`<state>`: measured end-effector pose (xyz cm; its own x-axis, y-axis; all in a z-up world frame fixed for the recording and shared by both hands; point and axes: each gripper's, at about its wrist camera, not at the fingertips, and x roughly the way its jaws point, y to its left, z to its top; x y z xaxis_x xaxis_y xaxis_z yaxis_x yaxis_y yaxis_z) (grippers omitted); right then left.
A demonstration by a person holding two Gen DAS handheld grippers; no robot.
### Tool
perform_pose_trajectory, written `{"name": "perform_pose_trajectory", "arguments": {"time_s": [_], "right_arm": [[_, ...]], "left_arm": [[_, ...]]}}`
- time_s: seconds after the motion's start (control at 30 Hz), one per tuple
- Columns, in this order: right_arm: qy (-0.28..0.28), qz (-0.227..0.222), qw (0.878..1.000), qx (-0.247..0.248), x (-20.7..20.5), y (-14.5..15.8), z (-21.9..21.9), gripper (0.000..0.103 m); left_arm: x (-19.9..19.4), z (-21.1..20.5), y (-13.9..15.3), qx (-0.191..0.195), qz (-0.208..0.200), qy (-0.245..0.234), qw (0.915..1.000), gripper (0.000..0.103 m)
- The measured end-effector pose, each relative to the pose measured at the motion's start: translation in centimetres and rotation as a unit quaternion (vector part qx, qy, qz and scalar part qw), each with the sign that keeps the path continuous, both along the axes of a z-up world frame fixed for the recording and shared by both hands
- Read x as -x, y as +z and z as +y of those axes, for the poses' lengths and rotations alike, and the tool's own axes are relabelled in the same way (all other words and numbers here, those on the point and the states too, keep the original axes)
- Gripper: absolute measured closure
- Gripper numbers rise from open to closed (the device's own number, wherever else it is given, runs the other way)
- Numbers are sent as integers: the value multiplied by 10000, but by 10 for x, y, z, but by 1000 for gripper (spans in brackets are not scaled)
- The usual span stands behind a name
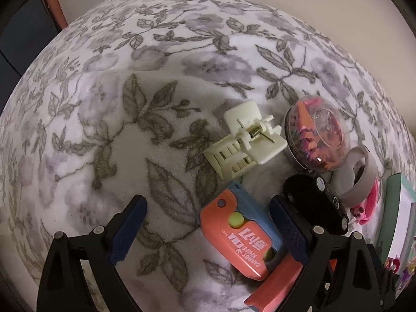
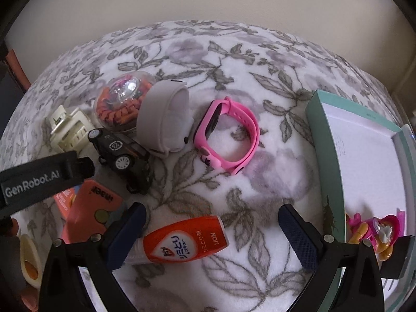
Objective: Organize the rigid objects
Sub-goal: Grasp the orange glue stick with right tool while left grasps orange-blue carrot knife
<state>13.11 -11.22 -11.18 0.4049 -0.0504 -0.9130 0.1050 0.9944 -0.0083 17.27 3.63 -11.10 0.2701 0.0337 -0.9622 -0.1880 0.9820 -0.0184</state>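
Small objects lie on a floral blanket (image 1: 130, 135). In the left wrist view my left gripper (image 1: 208, 223) is open, its jaws around a salmon and blue carrot knife toy (image 1: 241, 234), not closed on it. A cream hair claw (image 1: 244, 140), a clear ball with orange pieces (image 1: 317, 135), a black toy car (image 1: 317, 202) and a grey band (image 1: 361, 176) lie beyond. In the right wrist view my right gripper (image 2: 210, 236) is open over an orange and white tube (image 2: 182, 241). A pink watch (image 2: 228, 135) lies ahead. A green-edged white box (image 2: 364, 156) at right holds a pink figurine (image 2: 374, 234).
The left gripper's black body (image 2: 39, 179) crosses the left of the right wrist view. A salmon box (image 2: 91, 208) and a cream object (image 2: 28, 260) lie at the lower left. A beige wall (image 2: 208, 0) stands behind the blanket.
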Motion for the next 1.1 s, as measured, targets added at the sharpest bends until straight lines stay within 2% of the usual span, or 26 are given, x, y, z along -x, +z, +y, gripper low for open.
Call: {"name": "perform_pose_trajectory", "arguments": {"time_s": [0.3, 0.83, 0.93, 1.1], "right_arm": [[158, 141, 9998, -13, 4, -1, 2, 0], [420, 503, 9978, -118, 21, -1, -14, 0], [421, 555, 9974, -172, 24, 0, -21, 4], [404, 649, 9970, -156, 25, 3, -32, 16]], "left_arm": [[6, -8, -6, -145, 257, -77, 9995, 7], [27, 15, -8, -190, 552, -83, 9983, 7], [31, 19, -8, -212, 593, -91, 9980, 7], [36, 22, -6, -235, 619, -101, 9978, 7]]}}
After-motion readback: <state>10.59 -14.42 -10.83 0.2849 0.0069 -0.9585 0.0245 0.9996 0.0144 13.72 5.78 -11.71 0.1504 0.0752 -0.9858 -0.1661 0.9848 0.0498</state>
